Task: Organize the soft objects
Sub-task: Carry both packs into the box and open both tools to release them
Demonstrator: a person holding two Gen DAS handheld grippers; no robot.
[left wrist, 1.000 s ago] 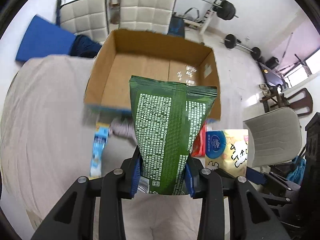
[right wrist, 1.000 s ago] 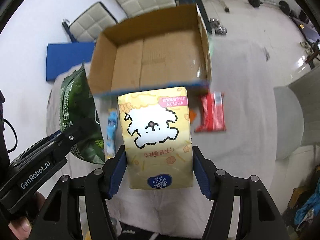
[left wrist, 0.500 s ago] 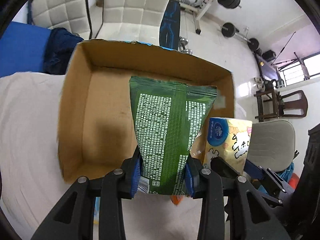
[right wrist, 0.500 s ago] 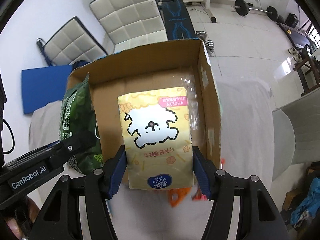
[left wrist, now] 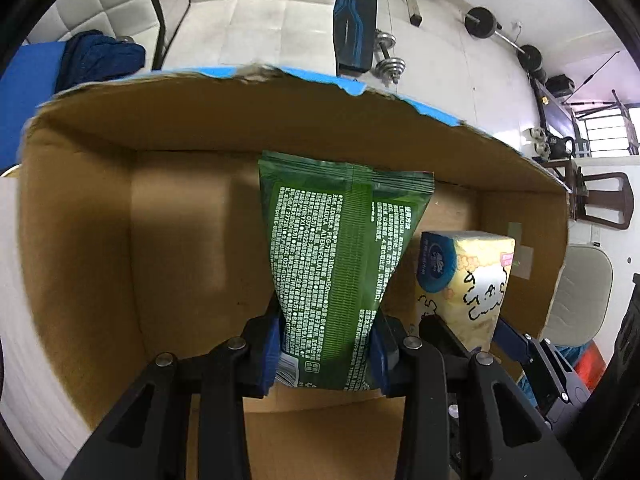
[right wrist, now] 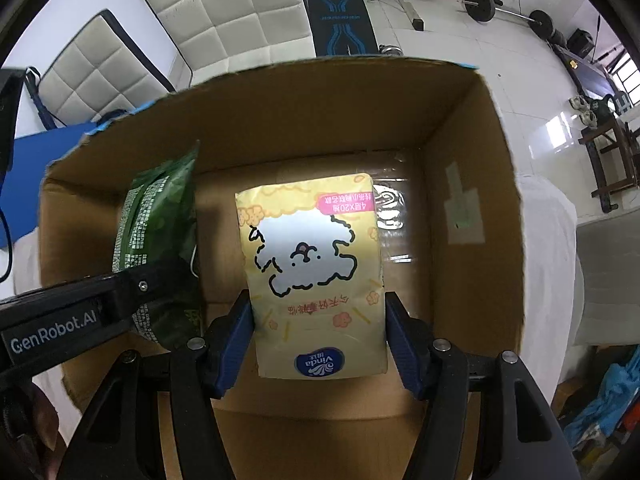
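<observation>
Pouch (left wrist: 340, 276) and tissues (right wrist: 316, 276) stand upright, side by side inside the box (left wrist: 76, 240); I have left fingers (left wrist: 269, 354) clamping the pouch, right fingers (right wrist: 234, 344) clamping the tissues.

The green pack (left wrist: 340, 276) hides part of the cardboard box (left wrist: 80, 240) floor behind it, and its lower end is covered by the left gripper (left wrist: 328, 354). The yellow tissue pack (right wrist: 316, 280) screens the box floor. Print on both packs is too small to read.
</observation>
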